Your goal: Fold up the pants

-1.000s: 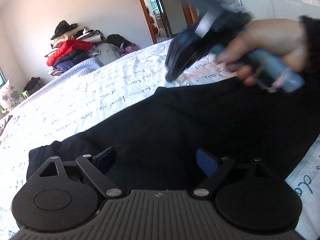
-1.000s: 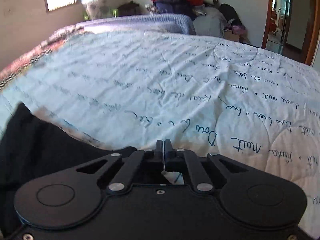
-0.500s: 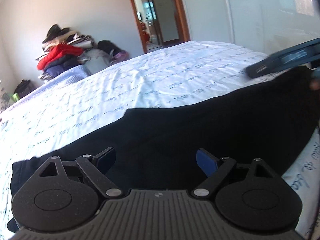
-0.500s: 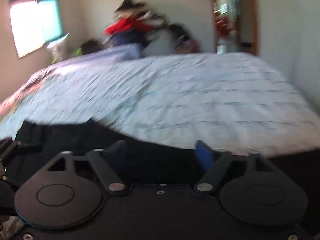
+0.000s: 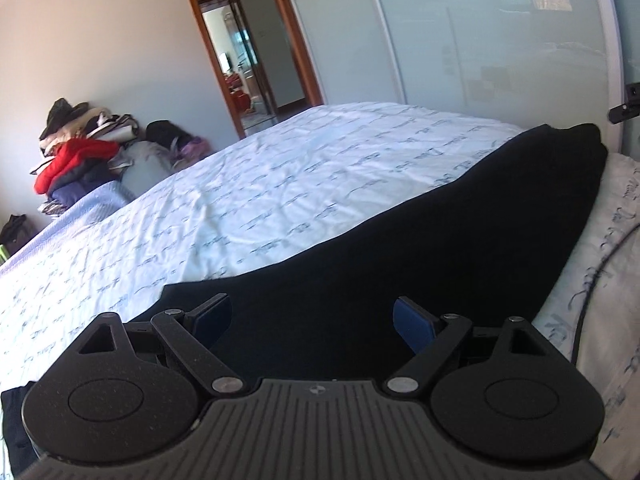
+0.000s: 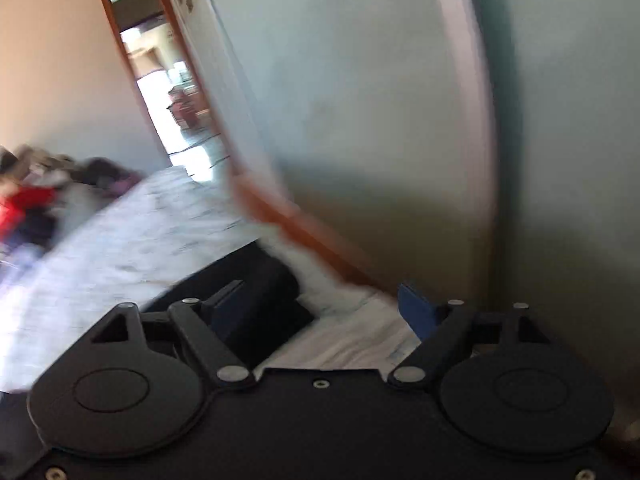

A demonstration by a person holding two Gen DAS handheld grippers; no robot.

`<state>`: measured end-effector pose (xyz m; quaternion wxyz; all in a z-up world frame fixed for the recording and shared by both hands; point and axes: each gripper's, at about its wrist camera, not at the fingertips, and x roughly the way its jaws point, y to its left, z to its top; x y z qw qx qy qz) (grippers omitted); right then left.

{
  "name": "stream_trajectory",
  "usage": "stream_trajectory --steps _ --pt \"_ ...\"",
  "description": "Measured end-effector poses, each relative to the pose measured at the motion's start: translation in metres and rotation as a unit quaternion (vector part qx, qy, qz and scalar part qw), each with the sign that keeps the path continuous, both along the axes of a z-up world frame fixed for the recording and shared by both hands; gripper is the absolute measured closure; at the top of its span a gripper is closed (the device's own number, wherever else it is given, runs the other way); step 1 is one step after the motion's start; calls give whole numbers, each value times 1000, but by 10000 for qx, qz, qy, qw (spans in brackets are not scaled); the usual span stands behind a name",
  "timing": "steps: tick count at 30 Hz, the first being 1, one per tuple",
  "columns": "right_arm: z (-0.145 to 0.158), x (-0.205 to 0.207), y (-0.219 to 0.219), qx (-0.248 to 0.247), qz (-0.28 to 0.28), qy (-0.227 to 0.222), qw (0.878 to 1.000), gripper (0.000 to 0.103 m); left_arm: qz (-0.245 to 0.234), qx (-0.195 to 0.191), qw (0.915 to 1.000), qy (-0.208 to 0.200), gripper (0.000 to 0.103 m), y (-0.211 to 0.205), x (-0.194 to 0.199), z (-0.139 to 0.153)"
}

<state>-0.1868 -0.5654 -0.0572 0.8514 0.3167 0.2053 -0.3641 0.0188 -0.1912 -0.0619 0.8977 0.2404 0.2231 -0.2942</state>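
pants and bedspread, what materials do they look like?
Pants: black, matte, soft-looking cloth, possibly a knit or fleece; no sheen, and it drapes in smooth rounded edges. Weave too dark to tell.
Bedspread: pale woven fabric, probably cotton or a blend, printed with dark script; fine creases and a faint quilted line show.

Black claw (image 5: pixel 312 320) bodies, blue finger pads (image 5: pixel 412 322), 2 silver pivot screws each

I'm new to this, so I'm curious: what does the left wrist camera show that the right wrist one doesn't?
Only the left view: the black pants stretched along the bed, script print on the bedsheet, and a dark cable. Only the right view: one end of the pants by the bed's edge, all motion-blurred. Both: the clothes pile, the doorway, and an open gripper, left and right.
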Motion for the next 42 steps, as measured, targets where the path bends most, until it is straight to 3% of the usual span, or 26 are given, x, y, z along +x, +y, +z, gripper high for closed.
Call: stream_trajectory --steps 3,5,7,12,18,22,24,26,27,29,30,31,32,33,35,36,37,40,42 --pt "-22 -5 -13 1169 180 -949 9884 18 -65 -76 9999 29 12 -12 -2 -1" --pt "-34 2 -17 1520 47 -1150 9817 18 -65 -110 9999 101 12 -20 -1 -3" --pt "-39 8 -19 1665 -193 -1165 9790 18 -42 -105 9997 236 12 -26 0 -7" --pt "-32 22 -13 1744 -295 -1250 9763 0 -66 10 9990 453 12 -33 1 -16" --pt "-41 33 -47 2202 -573 -1387 9638 2 -120 19 9990 422 12 -34 0 -18" --pt "-13 42 -52 1255 35 -1559 9798 1 -136 119 9991 382 12 -35 0 -22" --pt "-18 57 -66 1433 55 -1223 9821 1 -133 92 9989 435 12 -36 1 -23" --pt "-23 70 -77 1911 291 -826 9777 2 -151 66 9988 459 12 -36 2 -23" --pt "-22 71 -77 2245 574 -967 9680 3 -173 69 9988 444 12 -36 1 -23" --pt "-6 60 -71 2400 1053 -2012 9438 3 -188 106 9990 392 11 -35 1 -24" --pt "7 50 -67 2135 1112 -2509 9376 3 -165 136 9990 380 11 -35 2 -24" --pt "19 40 -63 1774 933 -2682 9423 2 -145 152 9990 384 11 -36 3 -25" --pt "29 33 -59 1356 604 -2527 9561 2 -136 143 9990 403 11 -36 4 -26" --pt "34 32 -57 1114 339 -2100 9707 1 -134 114 9989 430 11 -35 5 -26" --pt "28 40 -56 1071 90 -1092 9882 2 -152 60 9988 471 11 -35 6 -25" --pt "18 43 -55 1214 85 -877 9887 2 -157 47 9987 473 11 -36 6 -25" --pt "7 42 -53 1424 146 -945 9852 2 -155 48 9988 467 11 -36 6 -25" --pt "-20 35 -44 2098 280 -1516 9655 3 -171 98 9987 466 11 -36 6 -26" --pt "-26 36 -35 2048 344 -1612 9648 3 -180 111 9988 446 11 -36 5 -25"
